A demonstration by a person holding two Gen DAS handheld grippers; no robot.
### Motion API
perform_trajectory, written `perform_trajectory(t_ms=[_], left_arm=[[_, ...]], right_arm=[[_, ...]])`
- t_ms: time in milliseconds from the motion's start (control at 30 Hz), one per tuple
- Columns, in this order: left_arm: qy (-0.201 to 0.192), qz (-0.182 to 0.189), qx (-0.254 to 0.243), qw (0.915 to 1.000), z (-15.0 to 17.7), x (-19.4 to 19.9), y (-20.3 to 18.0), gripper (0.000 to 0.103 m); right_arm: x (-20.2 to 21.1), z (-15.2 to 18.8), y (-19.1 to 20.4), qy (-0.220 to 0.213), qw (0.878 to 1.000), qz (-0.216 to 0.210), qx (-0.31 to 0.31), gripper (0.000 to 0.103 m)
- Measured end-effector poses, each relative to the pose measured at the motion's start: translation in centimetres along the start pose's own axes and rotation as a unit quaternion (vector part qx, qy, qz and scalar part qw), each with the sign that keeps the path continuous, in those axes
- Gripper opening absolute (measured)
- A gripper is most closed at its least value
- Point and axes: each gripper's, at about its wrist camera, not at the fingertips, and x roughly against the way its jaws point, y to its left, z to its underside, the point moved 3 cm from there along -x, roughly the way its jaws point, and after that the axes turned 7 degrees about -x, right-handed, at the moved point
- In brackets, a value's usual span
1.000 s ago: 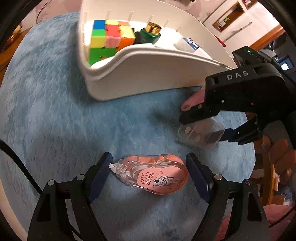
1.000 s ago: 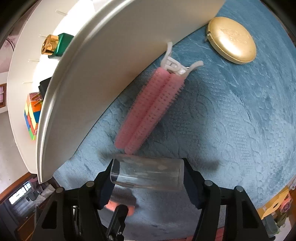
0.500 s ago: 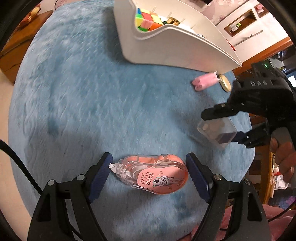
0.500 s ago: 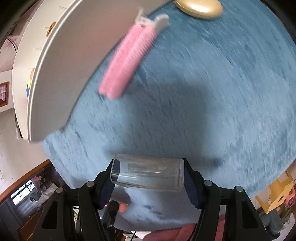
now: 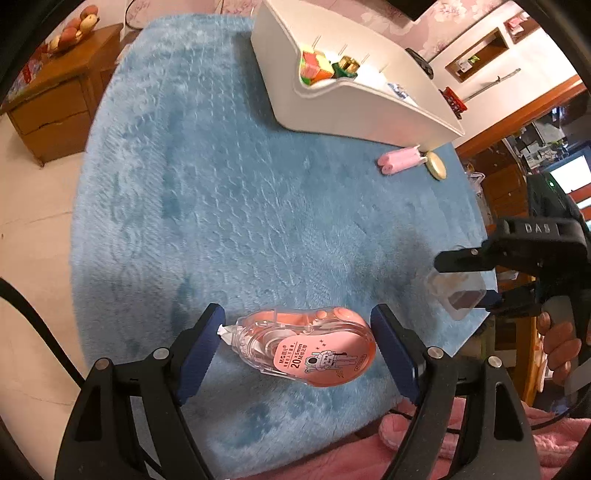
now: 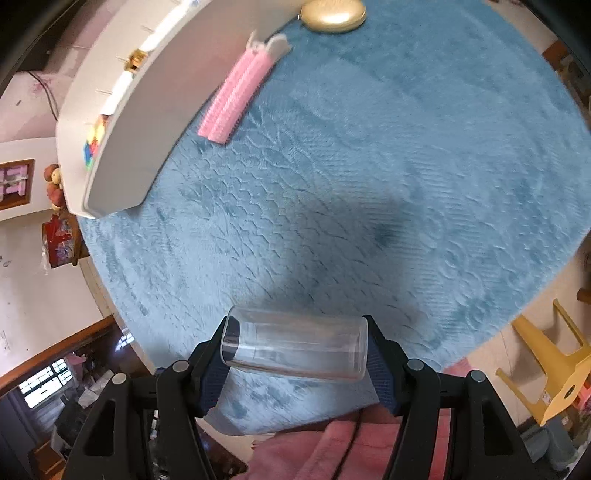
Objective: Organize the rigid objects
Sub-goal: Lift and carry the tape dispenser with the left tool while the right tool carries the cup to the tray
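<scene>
Two claws hang above a blue plush worktop (image 5: 229, 206), each pinching its own thing. The left claw (image 5: 297, 347) grips a pink correction tape dispenser (image 5: 310, 345) end to end, its white tip against the left pad and its rounded end at the right pad, lifted clear of the plush. The right claw (image 6: 297, 350) clamps a clear plastic box (image 6: 295, 349) lengthwise between its blue pads, also raised off the surface; in the left wrist view the same box (image 5: 456, 291) shows near the right edge, with a person's hand (image 5: 559, 347) on the grip below it. At the far side of the worktop stands a white organizer tray (image 5: 354, 107) holding a colourful puzzle cube (image 5: 314, 66) and a green bottle with a gold cap (image 5: 345, 66). Just beside the tray's front wall lie a pink hair roller clip (image 6: 236, 99) and a gold oval case (image 6: 334, 14), near each other.
</scene>
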Motion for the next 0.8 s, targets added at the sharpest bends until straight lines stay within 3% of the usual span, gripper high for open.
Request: perform_trajectory(t_ms=[467,800], left_arm=[[-0.029,-0.014,-0.09,0.9954,-3.5,3.4,-3.6,0.083],[-0.046,0.002,-0.105,0.9934,-7.0,3.7,-8.5,0.083]], right_arm=[[8.8,0.7,-2.1,-0.098,0.994,-0.022,0.047,0.066],[14.6,-1.1,-1.1,-0.138,0.98,-0.048,0.135,0.066]])
